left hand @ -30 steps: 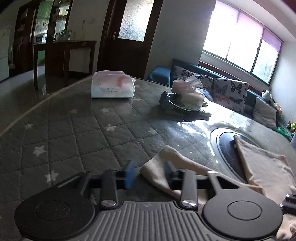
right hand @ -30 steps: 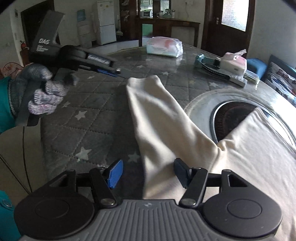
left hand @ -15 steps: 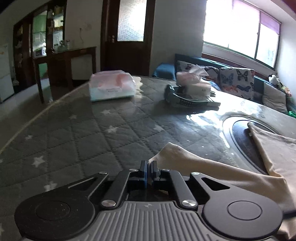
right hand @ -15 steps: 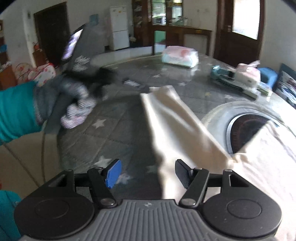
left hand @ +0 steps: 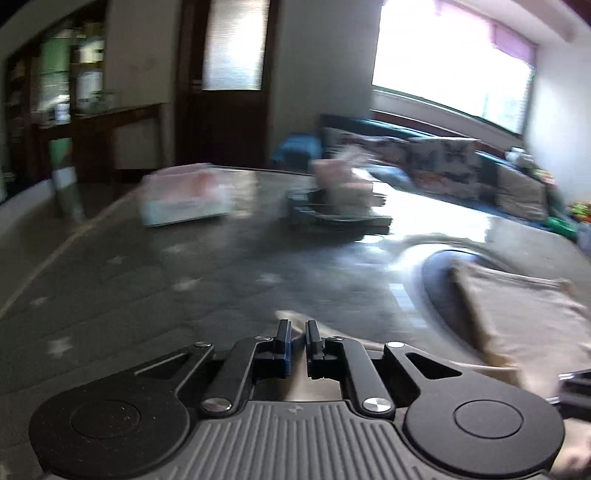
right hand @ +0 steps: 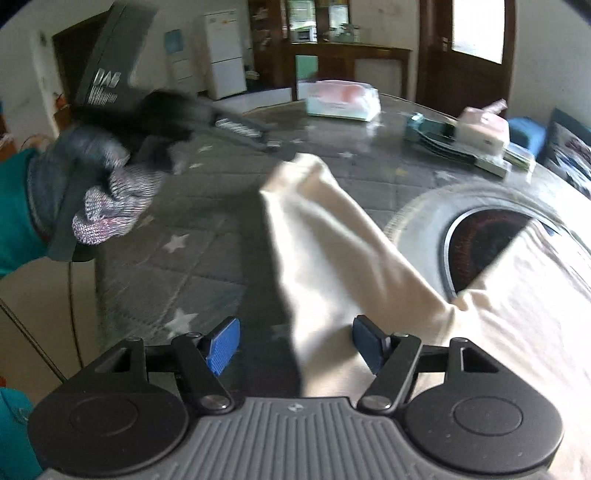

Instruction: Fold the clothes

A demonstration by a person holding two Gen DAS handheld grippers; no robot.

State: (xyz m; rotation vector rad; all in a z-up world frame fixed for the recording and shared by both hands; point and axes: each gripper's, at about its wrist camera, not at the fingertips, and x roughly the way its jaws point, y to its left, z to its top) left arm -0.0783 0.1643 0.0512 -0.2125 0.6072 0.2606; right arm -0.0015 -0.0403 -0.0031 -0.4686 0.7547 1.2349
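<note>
Left gripper (left hand: 296, 343) clamped on cream garment's (right hand: 369, 266) sleeve tip (left hand: 295, 326), lifted off quilted table (right hand: 177, 221) in right view only. Right gripper (right hand: 295, 341) spread wide, straddling sleeve. Tissue pack (right hand: 341, 99) and tissue box (right hand: 480, 129) beyond.

- You're in a home's living-dining room: a sofa (left hand: 424, 162) with patterned cushions sits under a bright window (left hand: 450, 70).
- Your table (right hand: 207, 221) wears a quilted star-print cover.
- Behind you stand a white fridge (right hand: 224, 51) and a wooden cabinet (right hand: 325, 33).
</note>
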